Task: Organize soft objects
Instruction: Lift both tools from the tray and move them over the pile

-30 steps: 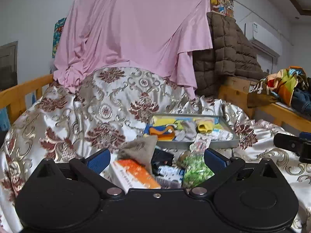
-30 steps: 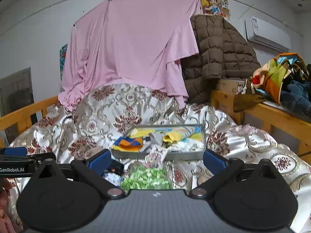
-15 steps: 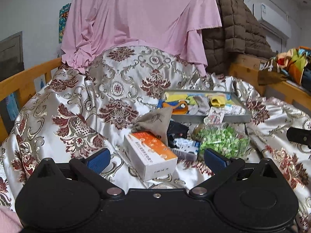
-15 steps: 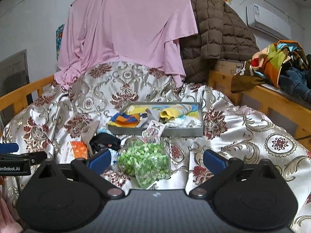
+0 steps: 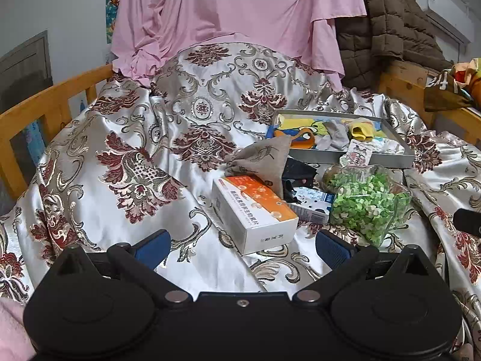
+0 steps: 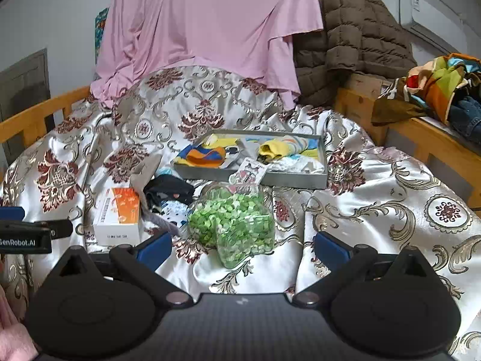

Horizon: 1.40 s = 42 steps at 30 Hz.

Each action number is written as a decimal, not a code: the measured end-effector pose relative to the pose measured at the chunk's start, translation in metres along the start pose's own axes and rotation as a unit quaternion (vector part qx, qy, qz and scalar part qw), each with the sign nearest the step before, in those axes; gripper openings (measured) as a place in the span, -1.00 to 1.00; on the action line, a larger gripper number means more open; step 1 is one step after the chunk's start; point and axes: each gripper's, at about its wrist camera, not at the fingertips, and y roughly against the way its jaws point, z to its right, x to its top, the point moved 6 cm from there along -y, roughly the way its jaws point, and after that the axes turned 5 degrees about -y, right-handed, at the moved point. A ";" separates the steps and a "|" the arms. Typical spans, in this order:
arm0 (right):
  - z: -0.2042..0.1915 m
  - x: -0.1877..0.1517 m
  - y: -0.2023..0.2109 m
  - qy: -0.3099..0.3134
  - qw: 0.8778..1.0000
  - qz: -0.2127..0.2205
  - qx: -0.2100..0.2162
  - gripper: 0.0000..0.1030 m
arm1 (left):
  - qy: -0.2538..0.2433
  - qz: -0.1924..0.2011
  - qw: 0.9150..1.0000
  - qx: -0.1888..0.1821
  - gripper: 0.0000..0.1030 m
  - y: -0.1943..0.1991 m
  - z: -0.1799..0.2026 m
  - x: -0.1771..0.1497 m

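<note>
A grey tray on the patterned bedspread holds several soft cloths: yellow, orange-blue, grey and white. In front of it lie a grey cloth pouch, a black fabric piece, an orange-white box, a small blue-white carton and a clear jar of green bits. My left gripper is open and empty, just short of the box. My right gripper is open and empty, just short of the jar.
A pink sheet and a brown quilted jacket hang at the back. Wooden bed rails run along the left and right. Colourful clothes are piled at the far right.
Both grippers have pulled back and tilted down, so the box, jar and tray sit farther ahead and more of the bedspread shows. Both stayed open.
</note>
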 end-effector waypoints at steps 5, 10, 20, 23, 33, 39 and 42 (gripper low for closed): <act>-0.006 -0.003 -0.005 0.013 1.000 -0.014 0.008 0.99 | -0.003 -0.008 1.000 0.009 0.98 -0.002 0.001 -0.001; -0.016 -0.007 -0.012 0.030 0.999 -0.032 0.017 0.99 | -0.004 -0.019 1.000 0.013 0.98 -0.006 0.001 -0.001; -0.038 -0.015 -0.030 0.052 0.996 -0.060 0.049 0.99 | 0.008 -0.041 0.999 0.006 0.98 -0.015 -0.002 -0.003; -0.044 -0.017 -0.036 0.055 0.994 -0.066 0.061 0.99 | 0.014 -0.044 0.999 0.000 0.98 -0.019 -0.003 -0.003; -0.073 -0.003 -0.067 0.121 0.987 -0.036 0.096 0.99 | 0.026 -0.077 0.996 -0.020 0.98 -0.052 -0.011 0.012; -0.090 0.006 -0.102 0.187 0.977 -0.011 0.098 0.99 | 0.018 -0.067 0.998 -0.008 0.98 -0.084 -0.021 0.034; -0.091 0.011 -0.123 0.199 0.976 -0.009 0.090 0.99 | 0.023 -0.054 0.998 -0.015 0.98 -0.104 -0.025 0.049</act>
